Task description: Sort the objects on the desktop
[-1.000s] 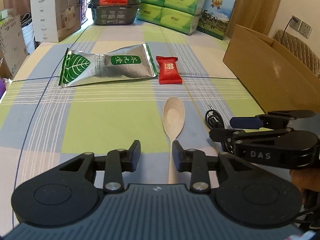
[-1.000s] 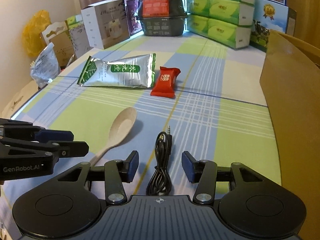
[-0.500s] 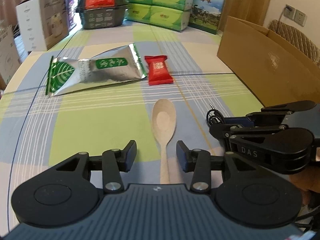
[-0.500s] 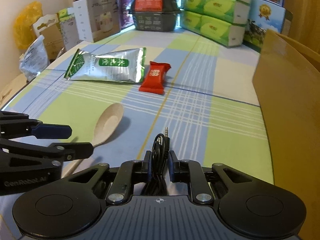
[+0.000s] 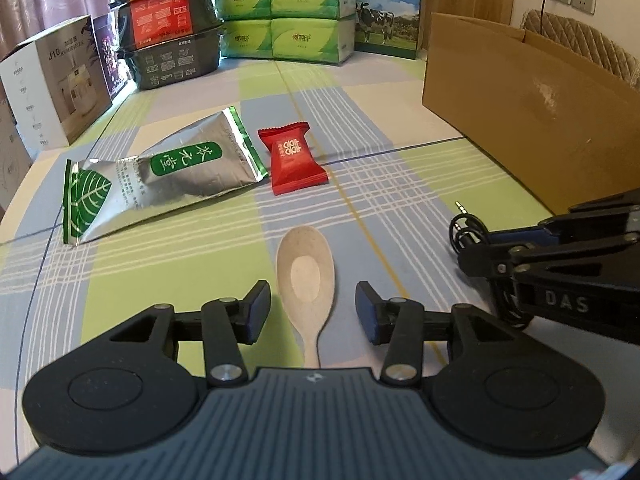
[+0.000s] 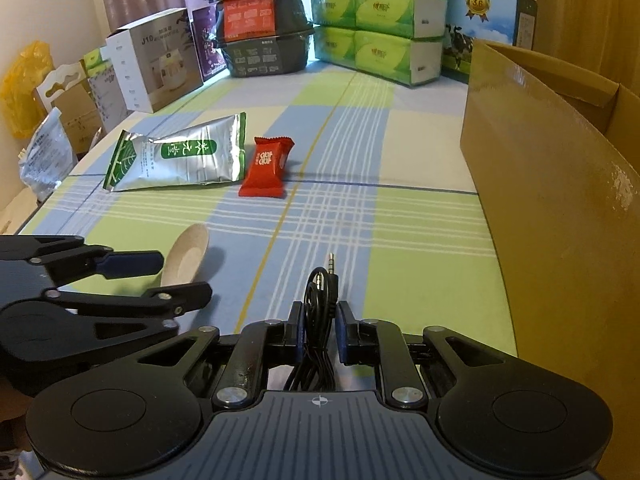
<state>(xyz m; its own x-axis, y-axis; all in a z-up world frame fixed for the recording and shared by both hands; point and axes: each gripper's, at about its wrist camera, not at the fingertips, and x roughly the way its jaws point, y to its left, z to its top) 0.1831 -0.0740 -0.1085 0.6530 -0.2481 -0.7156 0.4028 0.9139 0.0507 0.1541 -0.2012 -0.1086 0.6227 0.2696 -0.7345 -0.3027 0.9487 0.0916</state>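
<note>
Lower centre, the right gripper (image 6: 318, 332) pinches a coiled audio cable (image 6: 320, 292); the left gripper (image 5: 312, 312), jaws spread, straddles a pale spoon (image 5: 306, 276). Next, likely closing on the spoon.

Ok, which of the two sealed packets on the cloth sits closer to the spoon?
The small red packet, just beyond the spoon bowl; the silver-green pouch lies further left.
</note>
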